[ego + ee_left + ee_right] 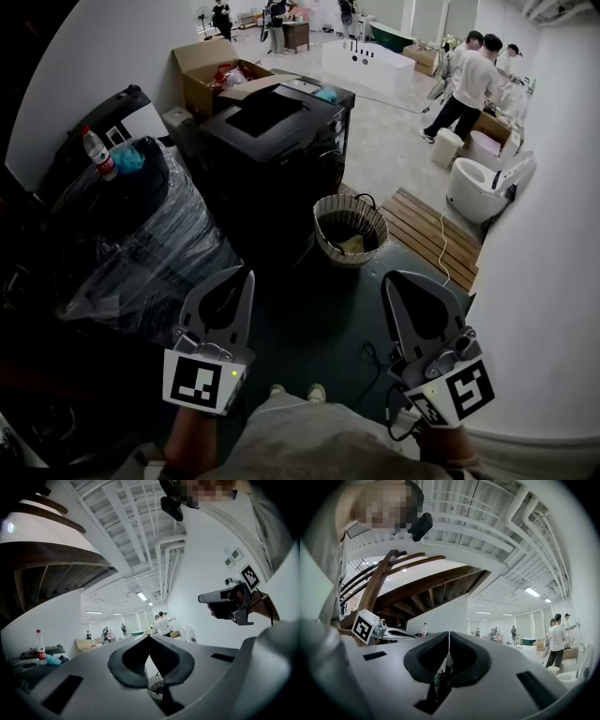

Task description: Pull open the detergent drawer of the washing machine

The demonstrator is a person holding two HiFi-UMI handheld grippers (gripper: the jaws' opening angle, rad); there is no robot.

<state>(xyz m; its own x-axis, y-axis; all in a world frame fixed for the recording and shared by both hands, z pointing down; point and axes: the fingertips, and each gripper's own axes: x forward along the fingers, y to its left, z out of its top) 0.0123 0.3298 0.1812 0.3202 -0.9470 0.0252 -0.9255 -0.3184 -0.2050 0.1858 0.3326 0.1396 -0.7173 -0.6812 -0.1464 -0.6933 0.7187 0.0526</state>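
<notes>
Detergent drawer isn't showing: the dark washing machine (281,131) is sitting well ahead, beyond the basket (349,228). Left gripper (247,275) and right gripper (387,278) are hovering level, jaws pressed together and empty, likely poised before approaching.

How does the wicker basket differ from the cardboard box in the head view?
The basket is round and woven; the box is rectangular, of plain brown cardboard with its flaps open. The basket stands nearer the camera; the box sits farther back, by the left wall. Both are open on top and have something inside.
</notes>
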